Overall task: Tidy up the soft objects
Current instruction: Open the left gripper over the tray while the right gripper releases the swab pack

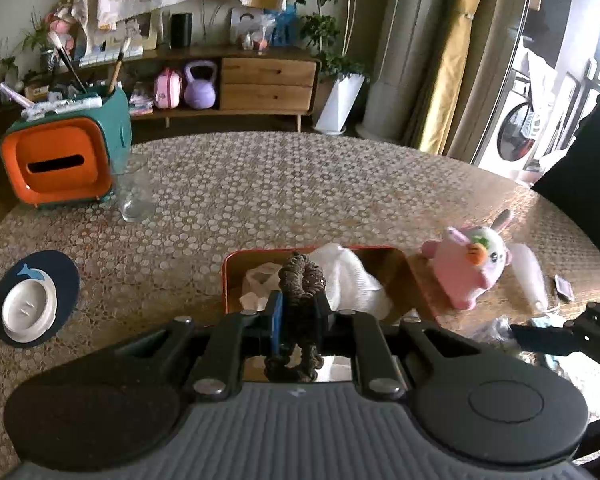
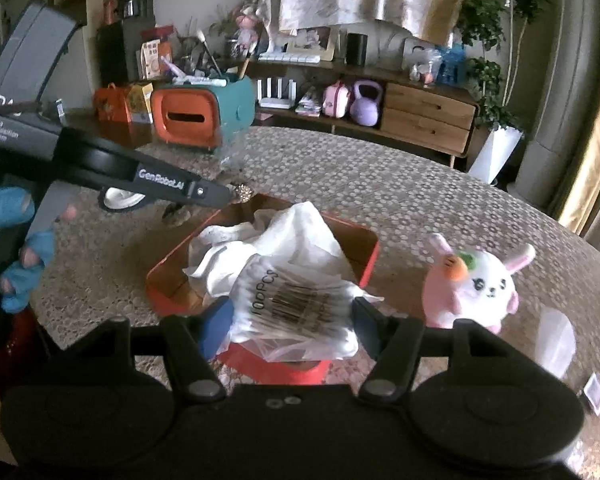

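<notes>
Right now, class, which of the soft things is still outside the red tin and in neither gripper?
The pink-and-white plush rabbit, sitting alone on the table right of the red tin.

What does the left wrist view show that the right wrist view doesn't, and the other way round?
Only the left wrist view shows the brown scrunchie clamped in the left gripper, plus the navy dolphin coaster. Only the right wrist view shows the cotton swab bag between the right gripper fingers, and the person's blue-gloved hand. Both show the red tin holding white cloth, the pink bunny plush and the orange tissue box.
</notes>
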`<state>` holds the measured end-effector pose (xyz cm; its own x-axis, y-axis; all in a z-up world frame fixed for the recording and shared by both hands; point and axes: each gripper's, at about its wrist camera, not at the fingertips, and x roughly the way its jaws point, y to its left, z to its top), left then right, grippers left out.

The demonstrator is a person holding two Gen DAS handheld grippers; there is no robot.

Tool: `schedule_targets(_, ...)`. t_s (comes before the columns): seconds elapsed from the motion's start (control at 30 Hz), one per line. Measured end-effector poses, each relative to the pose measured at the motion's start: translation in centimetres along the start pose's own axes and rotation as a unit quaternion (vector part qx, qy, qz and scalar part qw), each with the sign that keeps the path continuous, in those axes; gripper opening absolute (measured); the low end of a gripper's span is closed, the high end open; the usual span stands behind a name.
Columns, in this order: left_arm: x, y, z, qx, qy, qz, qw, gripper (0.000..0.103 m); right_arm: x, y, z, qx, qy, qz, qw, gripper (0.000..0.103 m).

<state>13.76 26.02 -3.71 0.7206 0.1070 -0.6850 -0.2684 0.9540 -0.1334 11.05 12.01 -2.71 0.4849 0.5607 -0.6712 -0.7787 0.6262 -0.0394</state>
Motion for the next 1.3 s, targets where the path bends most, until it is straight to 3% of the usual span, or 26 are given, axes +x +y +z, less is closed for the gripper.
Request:
schedule_targets(0.57, 6.8, 0.3, 1.0, 0.013, 0.044, 0.013, 0.9988, 0.015, 7.1, -0.7, 1.2, -0.012, 0.036, 0.002, 0.999, 0.065)
schedule_targets(0.93, 9.2, -0.1, 0.4, 0.017, 0.078, 0.019, 0.9966, 0.015, 8.2, -0.1, 1.1, -0.036, 0.041, -0.007, 0.998, 0.067)
schedule_targets(1.3, 8.5, 0.0, 0.4, 0.005, 0.085, 0.032, 0.9959, 0.018, 6.7, -0.5, 0.8, -0.02, 0.023, 0.0, 1.0, 0.075)
